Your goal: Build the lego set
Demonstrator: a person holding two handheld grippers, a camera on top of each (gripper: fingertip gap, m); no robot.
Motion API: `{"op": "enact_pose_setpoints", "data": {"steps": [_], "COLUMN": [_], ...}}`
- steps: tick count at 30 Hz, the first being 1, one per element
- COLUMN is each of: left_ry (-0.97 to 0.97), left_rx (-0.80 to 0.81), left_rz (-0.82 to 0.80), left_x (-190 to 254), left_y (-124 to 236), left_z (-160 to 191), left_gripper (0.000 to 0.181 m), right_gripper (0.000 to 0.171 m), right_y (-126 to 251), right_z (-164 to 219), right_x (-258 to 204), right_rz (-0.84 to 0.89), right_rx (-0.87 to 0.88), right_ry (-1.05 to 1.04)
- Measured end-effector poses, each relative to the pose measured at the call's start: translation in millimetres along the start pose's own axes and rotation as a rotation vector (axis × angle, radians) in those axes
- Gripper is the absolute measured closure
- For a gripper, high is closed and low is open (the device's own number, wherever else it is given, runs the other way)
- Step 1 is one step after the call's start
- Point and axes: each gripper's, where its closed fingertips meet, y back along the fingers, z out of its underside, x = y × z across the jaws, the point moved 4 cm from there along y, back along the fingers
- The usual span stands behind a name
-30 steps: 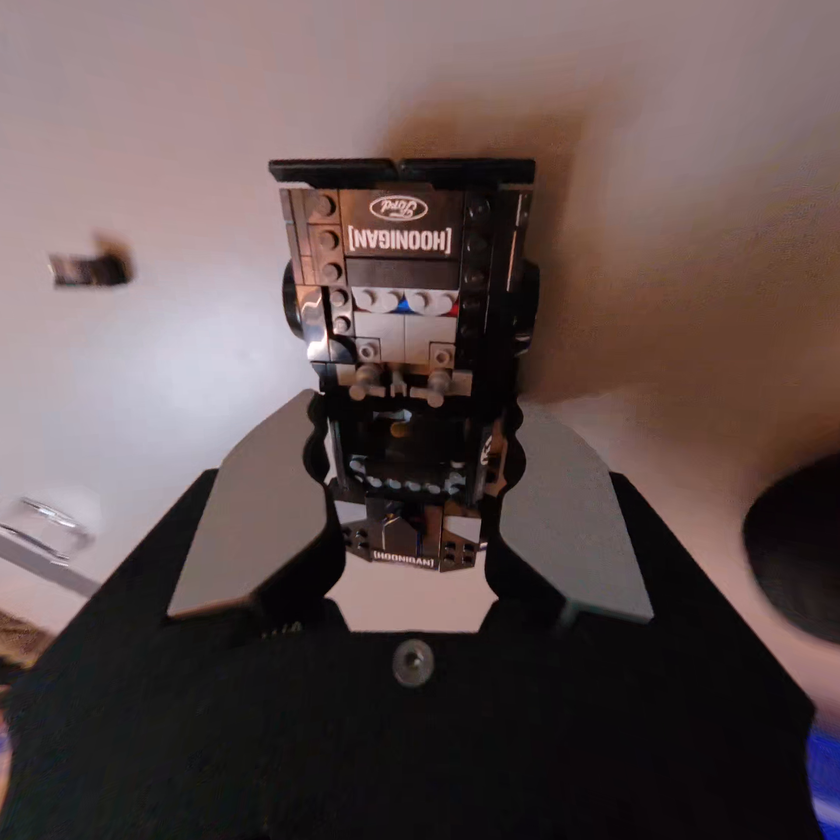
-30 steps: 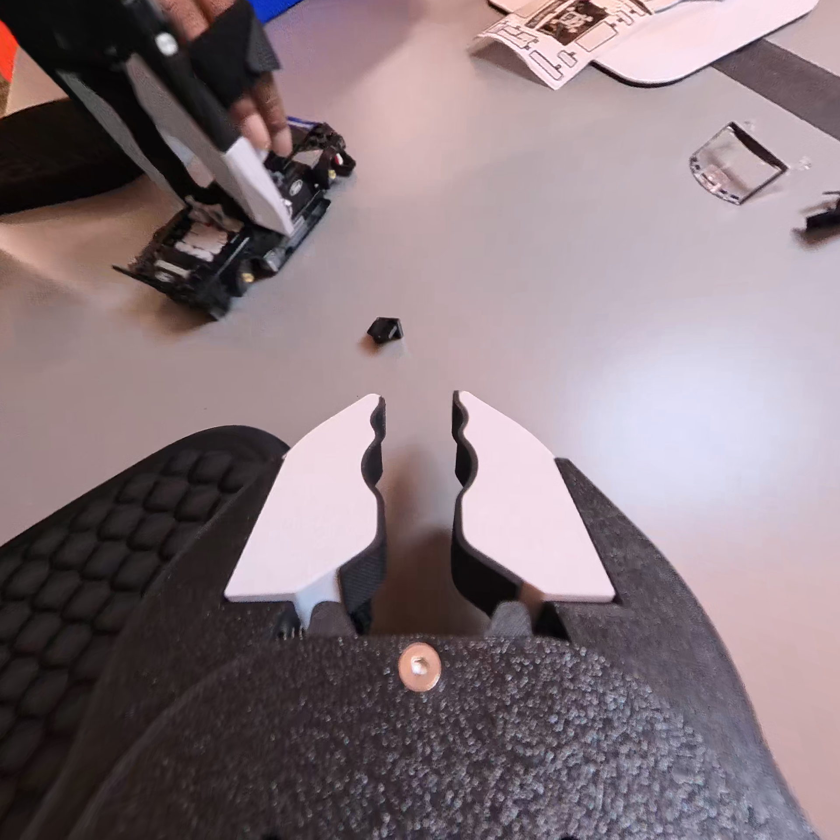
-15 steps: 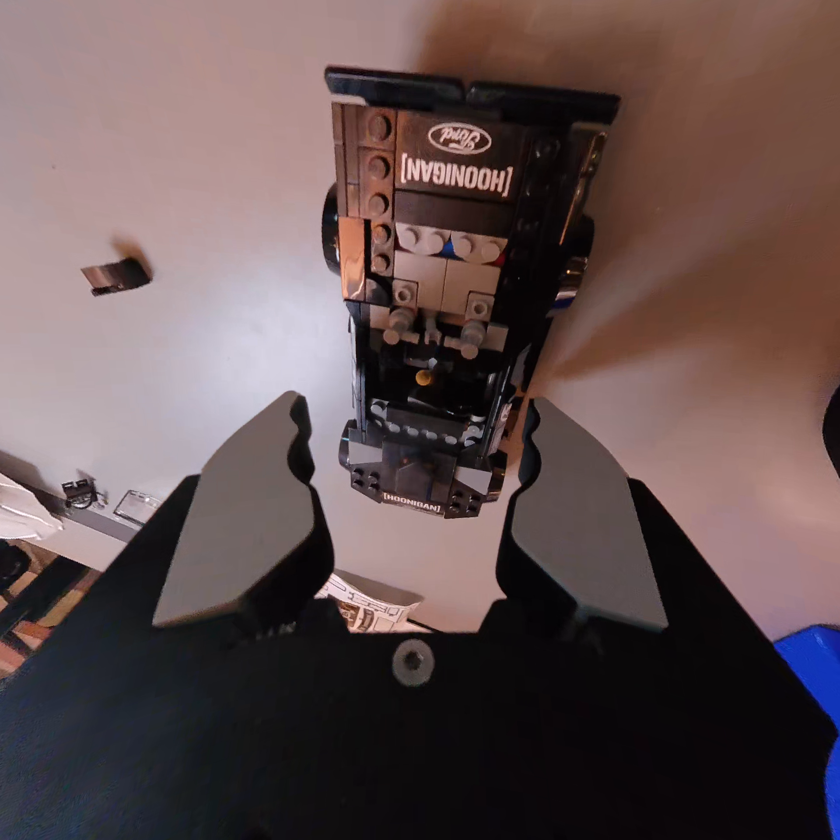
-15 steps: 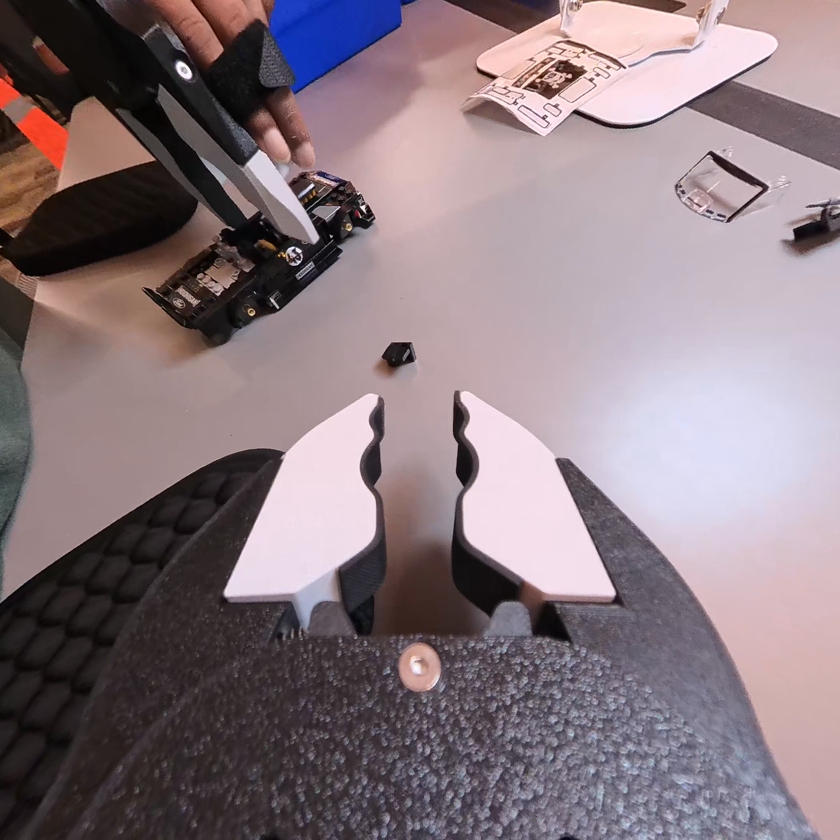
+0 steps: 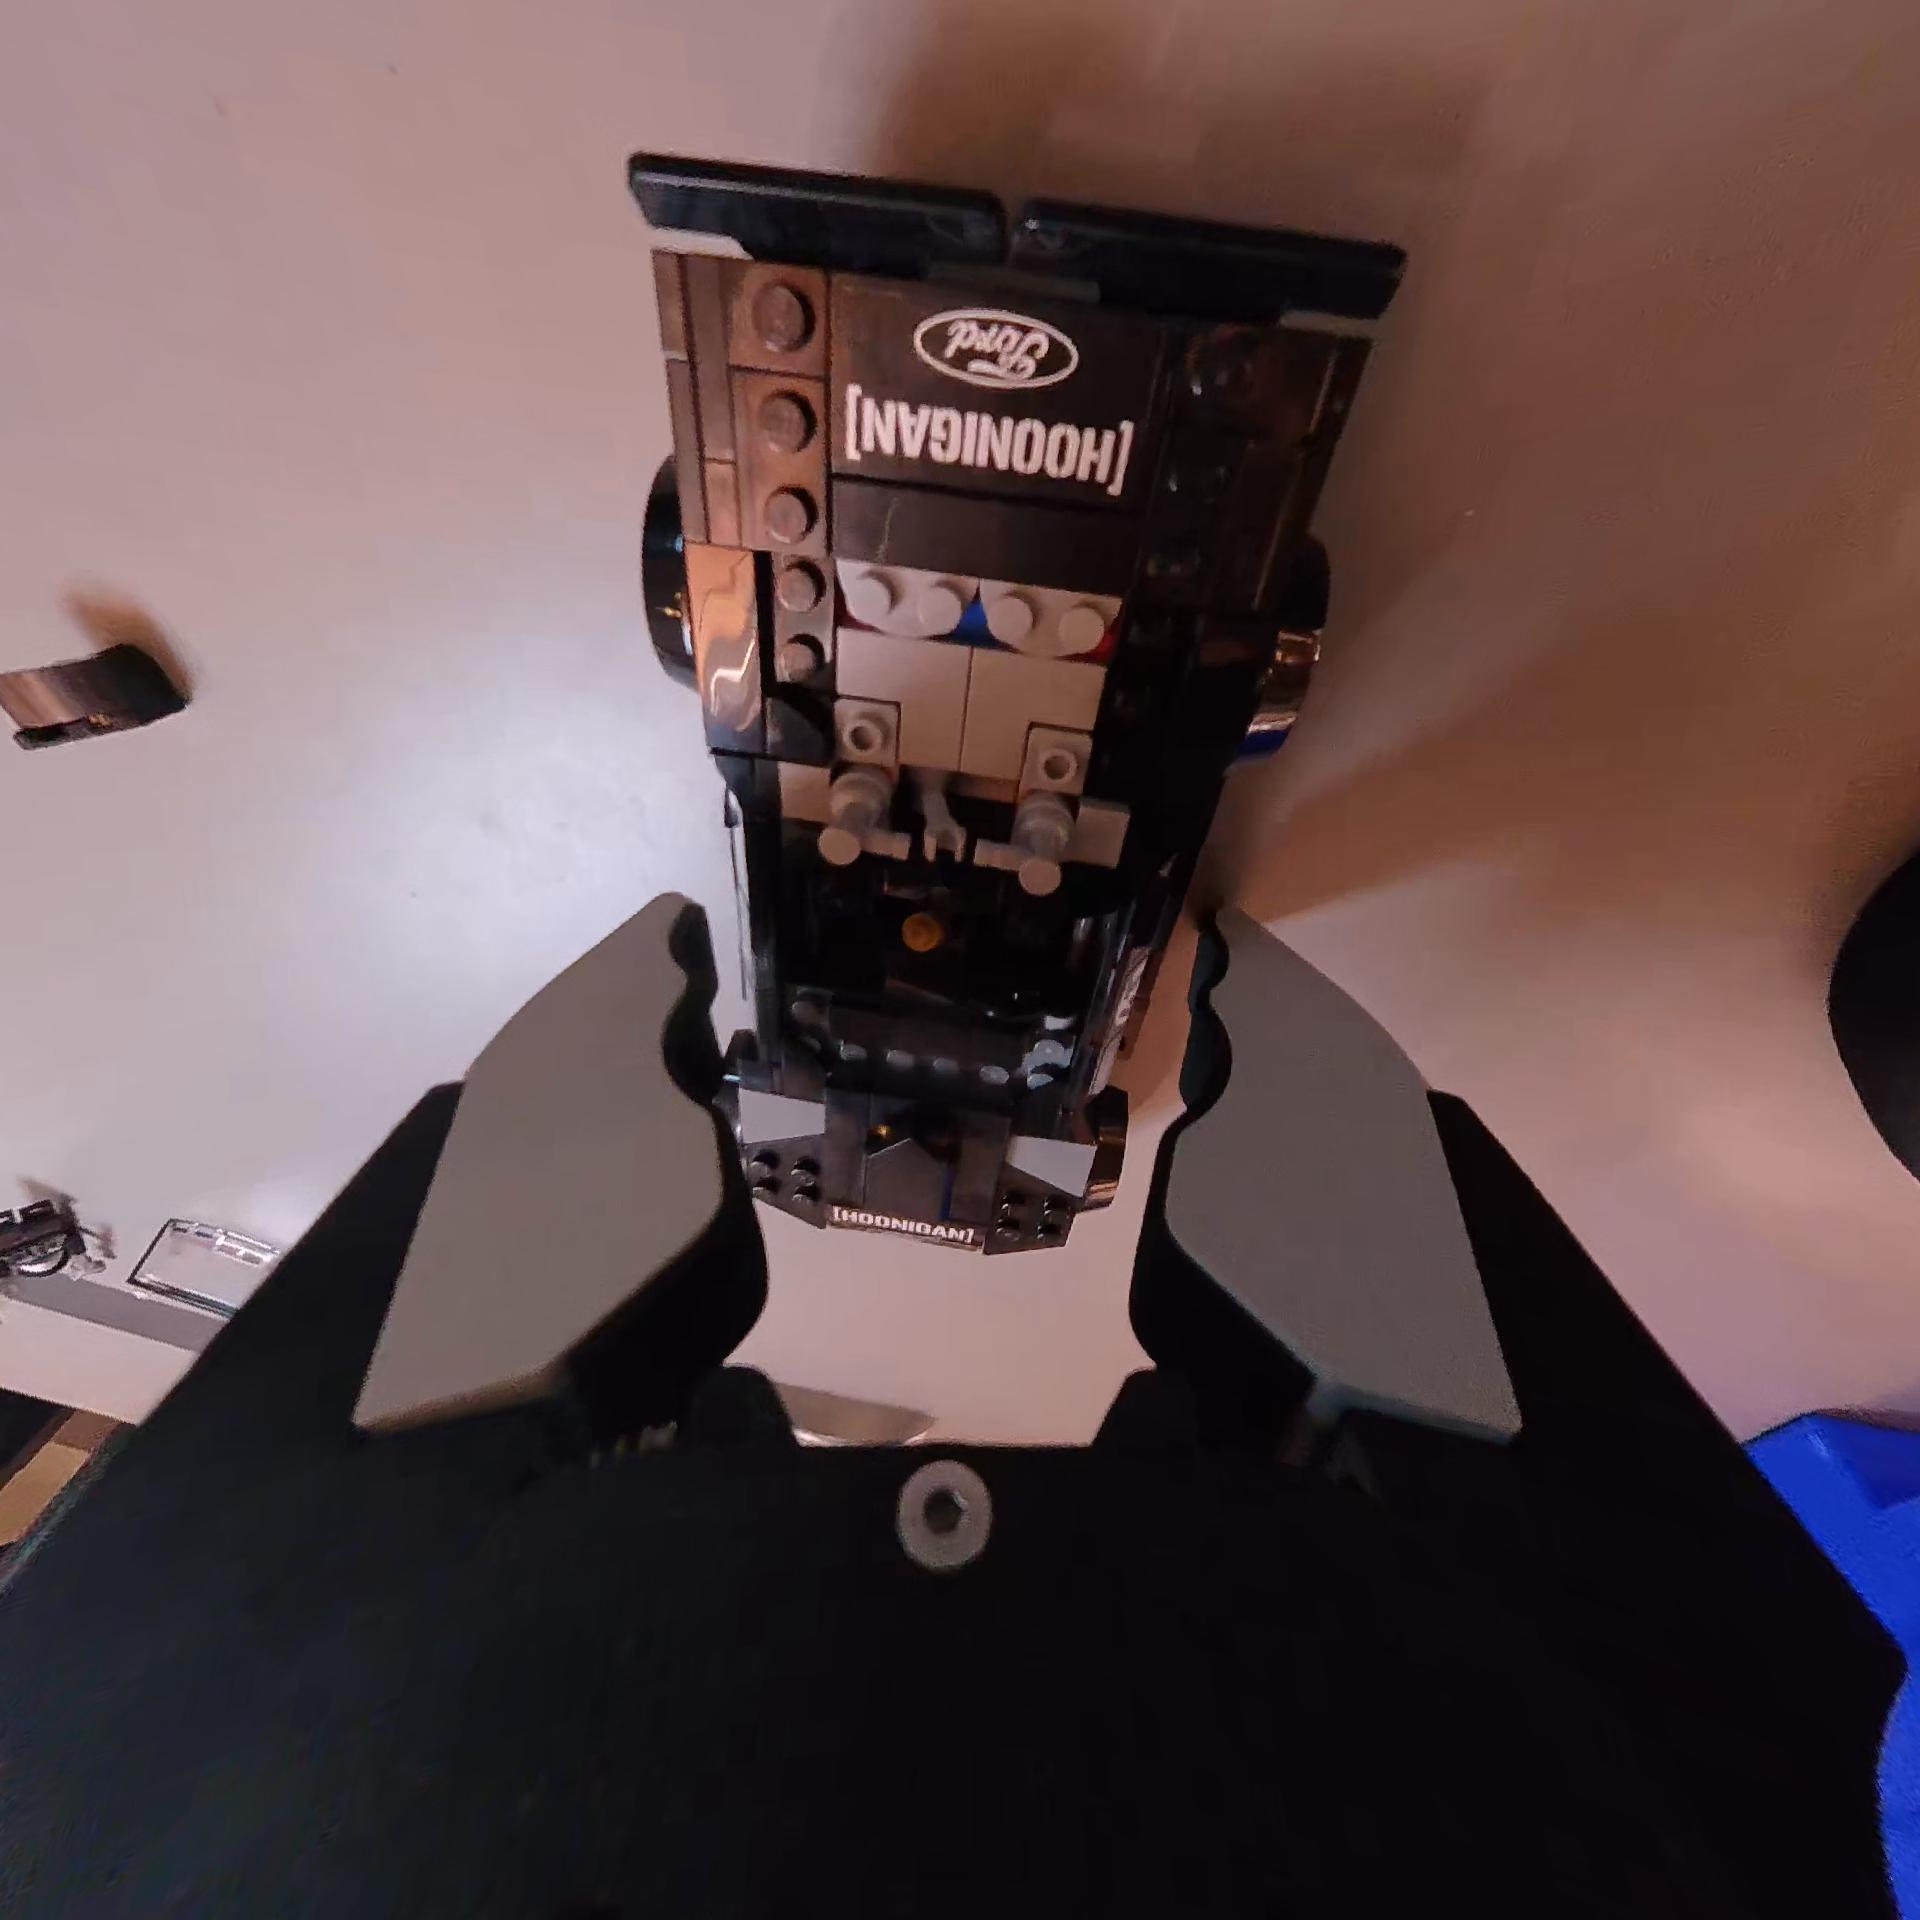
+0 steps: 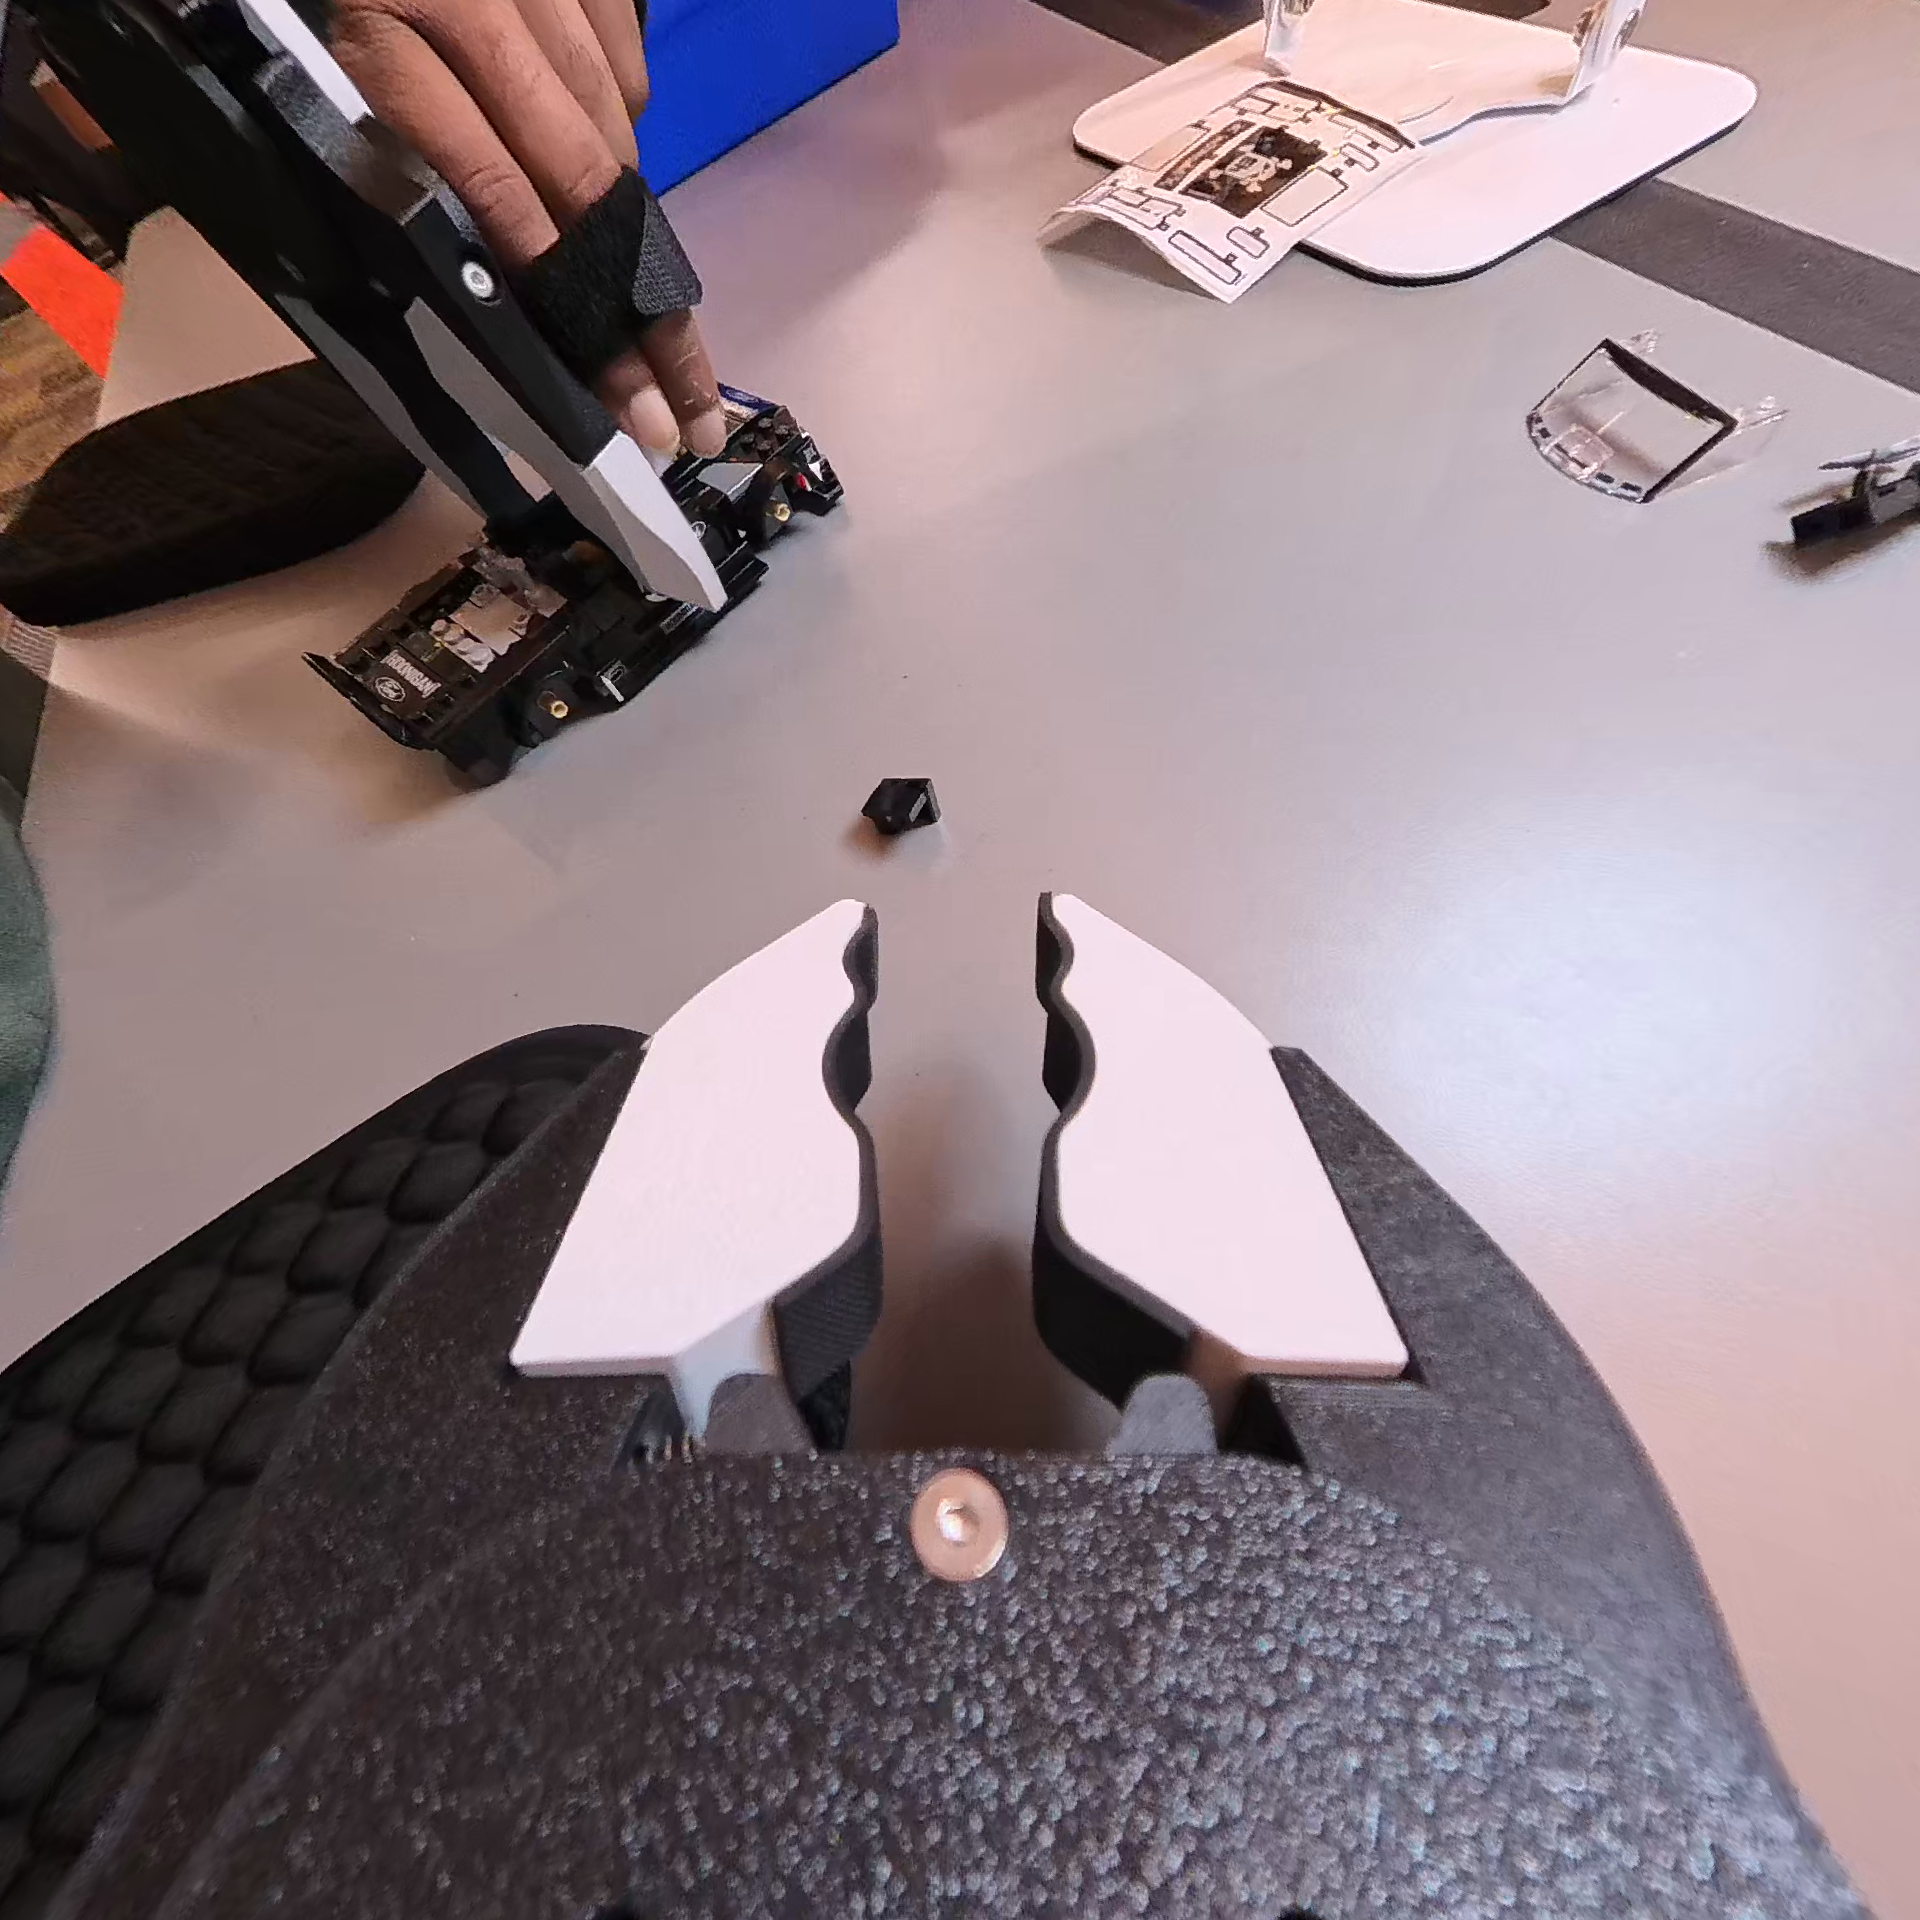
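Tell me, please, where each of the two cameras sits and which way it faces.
Left wrist view: on the left gripper, looking steeply down at the black lego car; its open jaws flank the car's near end.
Right wrist view: on the right gripper, looking low across the grey table at a small black piece; its jaws stand apart, holding nothing.
Shared: the car, the clear windscreen piece, the left gripper and the person's hand.

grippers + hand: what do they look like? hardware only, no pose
Right gripper: white flat-topped fingers with wavy black inner pads, on a grainy black printed body with a silver centre screw. Left gripper: same shape, its fingers grey in shade, with a smooth black body and a grey screw. The person's hand has a black fabric strap around one finger.
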Motion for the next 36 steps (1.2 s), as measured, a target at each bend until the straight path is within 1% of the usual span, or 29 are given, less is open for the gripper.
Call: {"op": "enact_pose_setpoints", "data": {"steps": [5, 20, 36], "left_ry": [0.003, 0.002, 0.041], "left_rx": [0.004, 0.005, -0.001], "left_rz": [0.017, 0.04, 0.052], "left_x": [1.7, 0.8, 0.2], "left_y": [-0.2, -1.1, -1.7], "left_z": [0.3, 0.6, 2.1], "left_gripper": [0.099, 0.1, 0.1], "right_gripper": [0.142, 0.141, 0.141], "right_y": [0.2, -0.6, -4.2], "right_z": [0.2, 1.1, 5.8], "right_x": [0.5, -0.6, -0.4], "right_rz": [0.001, -0.003, -0.013], "right_rx": [-0.002, -0.004, -0.023], "right_ry": [-0.003, 0.005, -0.002]}}
